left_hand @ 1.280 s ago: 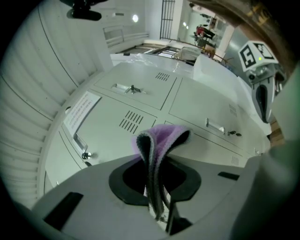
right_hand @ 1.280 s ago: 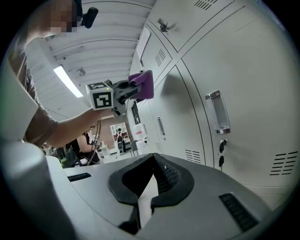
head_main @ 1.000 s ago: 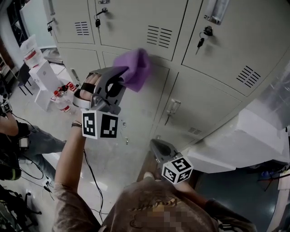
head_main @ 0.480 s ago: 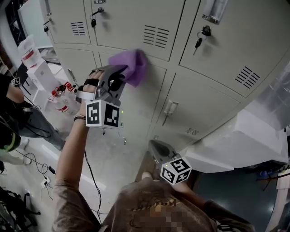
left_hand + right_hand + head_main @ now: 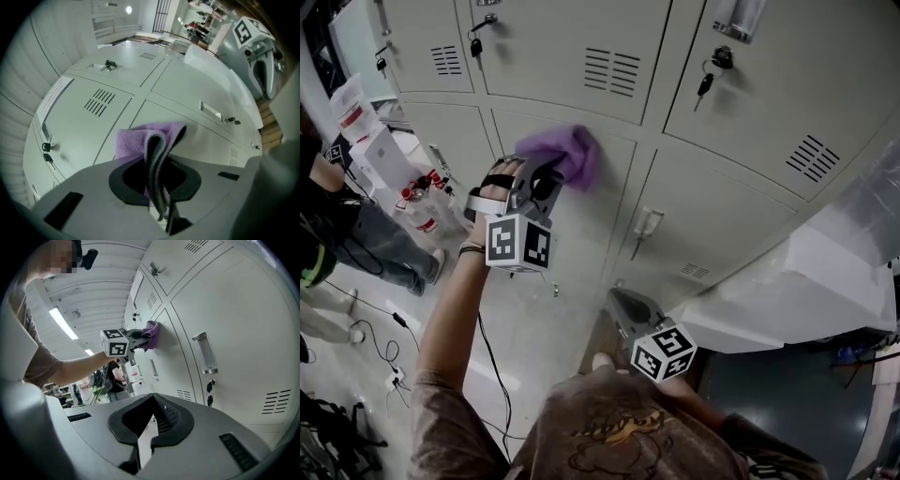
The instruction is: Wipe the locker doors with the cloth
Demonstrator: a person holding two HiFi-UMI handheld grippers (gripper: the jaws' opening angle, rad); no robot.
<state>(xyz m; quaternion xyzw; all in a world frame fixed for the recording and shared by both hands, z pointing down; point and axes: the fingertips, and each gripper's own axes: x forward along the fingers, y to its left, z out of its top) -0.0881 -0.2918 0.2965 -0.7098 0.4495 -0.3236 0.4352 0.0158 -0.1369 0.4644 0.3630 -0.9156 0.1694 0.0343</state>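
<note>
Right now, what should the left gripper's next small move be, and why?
Probably a stroke downward: the left gripper, shut on the purple cloth, presses it against the lower locker door near its top edge, with most of that panel below.

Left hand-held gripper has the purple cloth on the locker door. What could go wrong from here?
1. The left hand-held gripper pinches only a fold of the purple cloth. The rest bunches ahead, so drag on the locker door might pull it free.
2. A key hangs from the upper door's lock. A higher stroke might snag it.
</note>
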